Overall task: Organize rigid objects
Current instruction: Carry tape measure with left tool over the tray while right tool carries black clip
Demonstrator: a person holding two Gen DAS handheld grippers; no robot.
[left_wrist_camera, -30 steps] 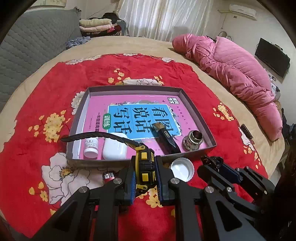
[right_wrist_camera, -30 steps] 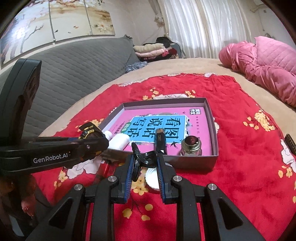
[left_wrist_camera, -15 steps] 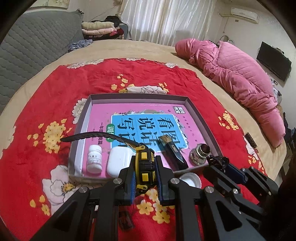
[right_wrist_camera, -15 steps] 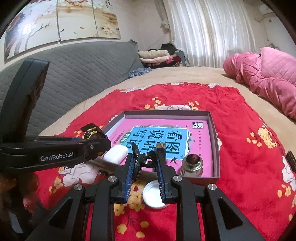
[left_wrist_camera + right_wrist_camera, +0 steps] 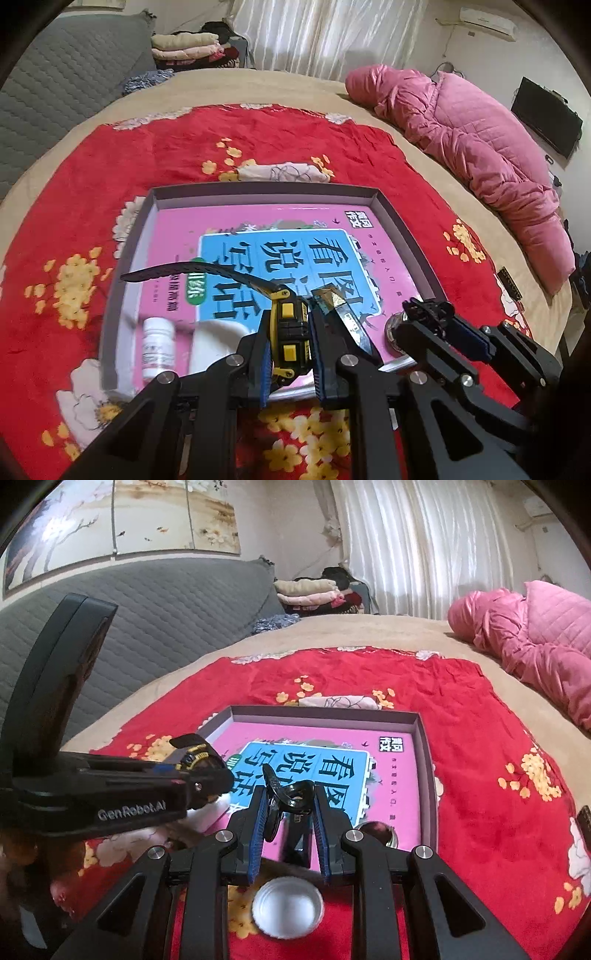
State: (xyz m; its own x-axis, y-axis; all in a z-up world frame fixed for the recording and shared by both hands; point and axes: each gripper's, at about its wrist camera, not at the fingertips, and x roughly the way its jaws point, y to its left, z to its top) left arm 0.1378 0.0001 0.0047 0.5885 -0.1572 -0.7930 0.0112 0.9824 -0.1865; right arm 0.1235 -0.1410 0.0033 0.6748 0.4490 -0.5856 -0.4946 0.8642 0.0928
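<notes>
Item one: tape measure (image 5: 287,334), yellow and black. You are clamping it across its flat sides in the left gripper (image 5: 290,343), above the near edge of the grey tray (image 5: 402,229). It is likely hard-cased, fairly heavy and smooth; its loose strap (image 5: 192,271) is curling free.

Item two: black clip (image 5: 291,797), likely light, stiff and springy. You are pinching it in the right gripper (image 5: 290,812), toward the tray's near right corner, above the white cap (image 5: 286,908) on the red blanket (image 5: 480,760).
</notes>
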